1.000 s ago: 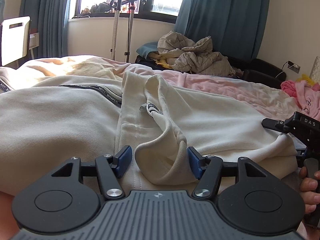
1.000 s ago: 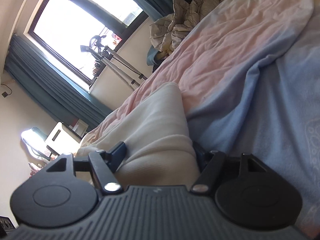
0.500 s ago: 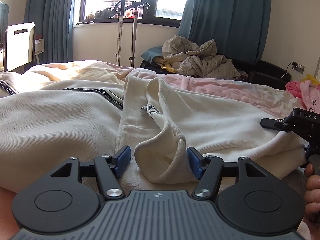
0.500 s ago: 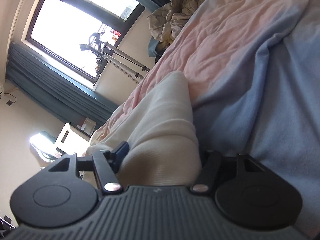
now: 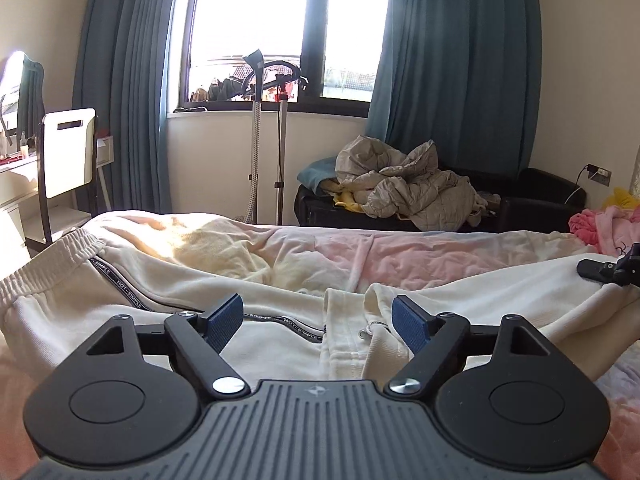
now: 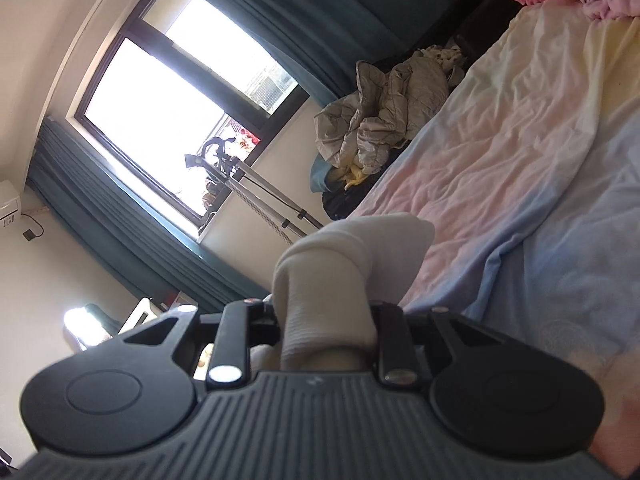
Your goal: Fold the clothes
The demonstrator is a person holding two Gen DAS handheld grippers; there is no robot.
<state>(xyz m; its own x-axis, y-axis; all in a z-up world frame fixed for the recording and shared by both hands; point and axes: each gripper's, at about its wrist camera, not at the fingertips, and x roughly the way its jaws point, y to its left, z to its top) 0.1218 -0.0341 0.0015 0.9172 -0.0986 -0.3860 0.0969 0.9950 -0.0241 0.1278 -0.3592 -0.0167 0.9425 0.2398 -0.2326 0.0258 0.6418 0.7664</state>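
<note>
On the bed (image 5: 460, 256) the cream trousers (image 5: 280, 292) lie spread, the left claw (image 5: 318, 322) has just opened wide and let them go, while the right claw (image 6: 326, 334) has just closed, pinching their end for the fold.

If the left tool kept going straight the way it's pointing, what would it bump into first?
Most likely the cream trousers spread on the bed. The left tool points slightly downward with its jaws open and empty, having just widened, and the cloth lies right ahead. Exact depth is hard to judge.
</note>
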